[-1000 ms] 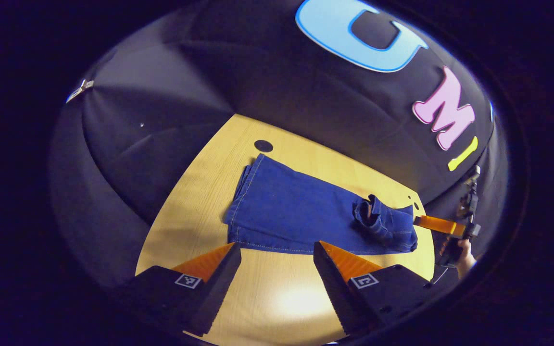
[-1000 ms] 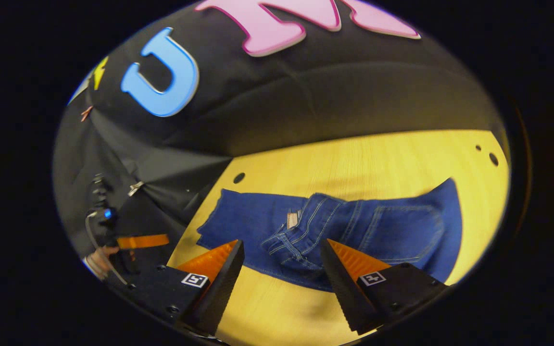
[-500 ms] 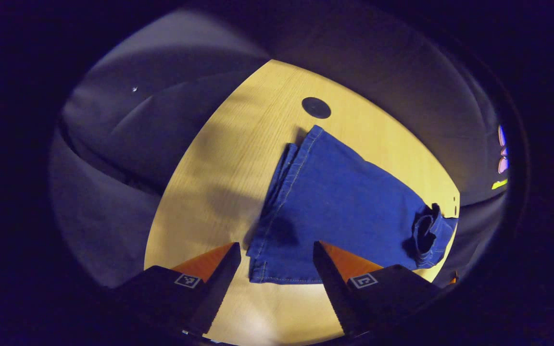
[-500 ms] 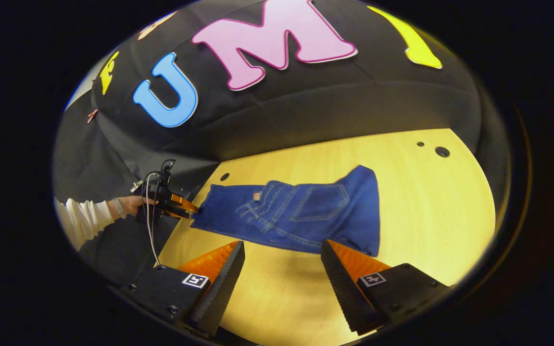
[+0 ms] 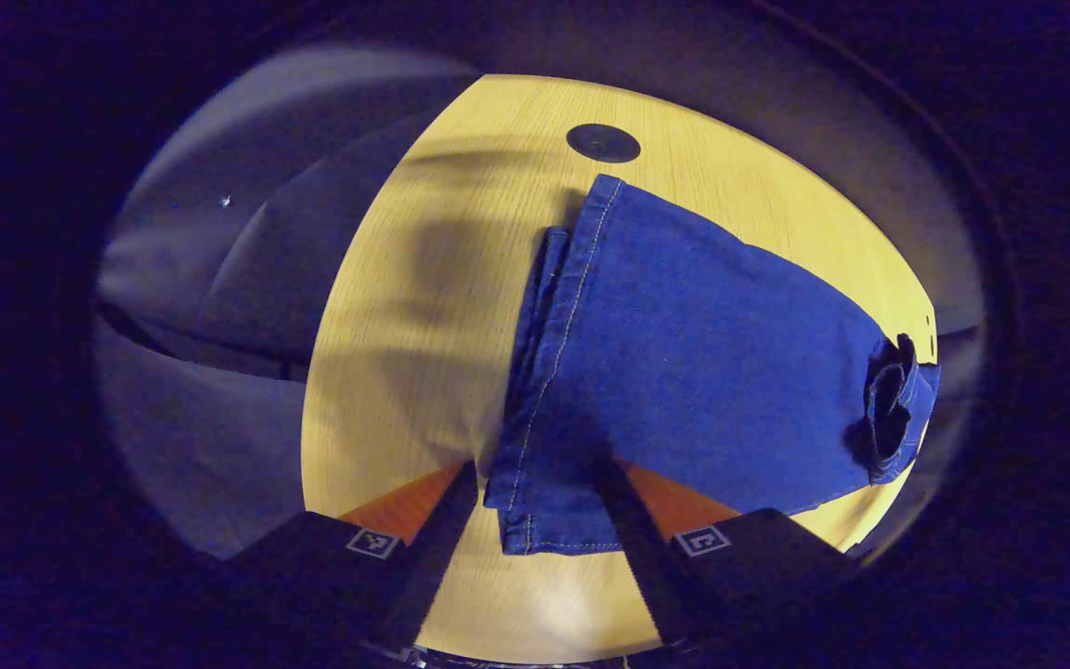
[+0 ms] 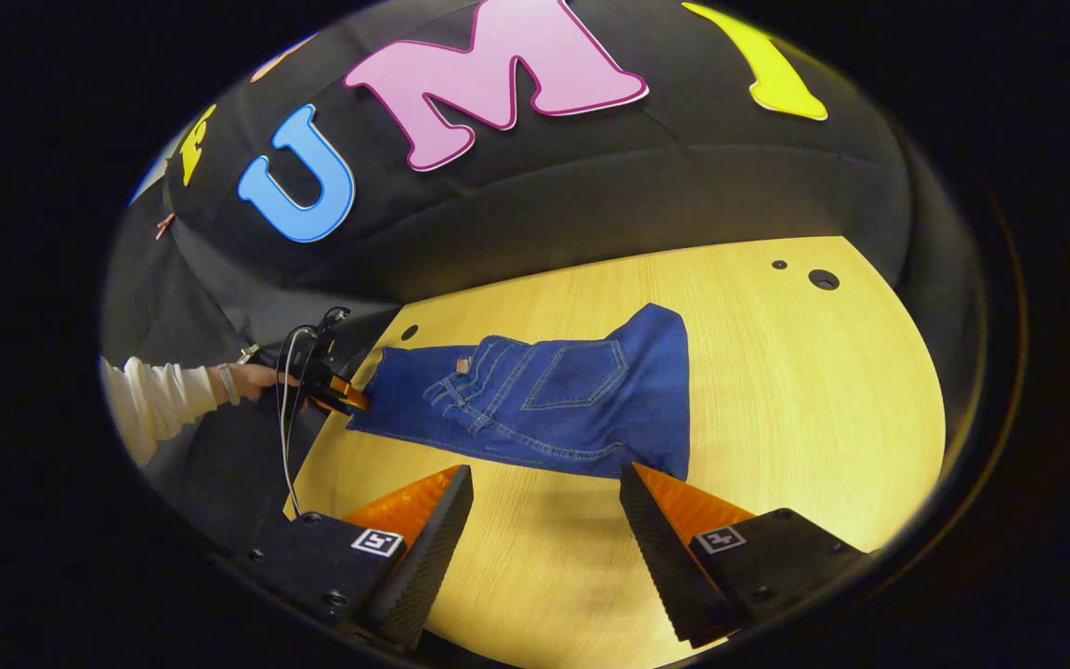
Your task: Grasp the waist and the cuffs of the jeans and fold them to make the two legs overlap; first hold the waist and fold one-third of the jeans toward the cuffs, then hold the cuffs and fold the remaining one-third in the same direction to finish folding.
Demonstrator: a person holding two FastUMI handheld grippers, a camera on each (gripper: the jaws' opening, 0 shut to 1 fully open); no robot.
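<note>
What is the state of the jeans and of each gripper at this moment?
jeans: lying on the table, waist part folded over the legs.
cuffs: stacked, between the left gripper's fingers.
left gripper: open, astride the cuffs.
right gripper: open, off the jeans.

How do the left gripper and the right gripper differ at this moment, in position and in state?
The left gripper has the cuffs of the jeans between its open fingers; the right gripper hangs over bare table, with nothing between its fingers. The left gripper is close to the cloth, the right gripper farther back. Both are open.
</note>
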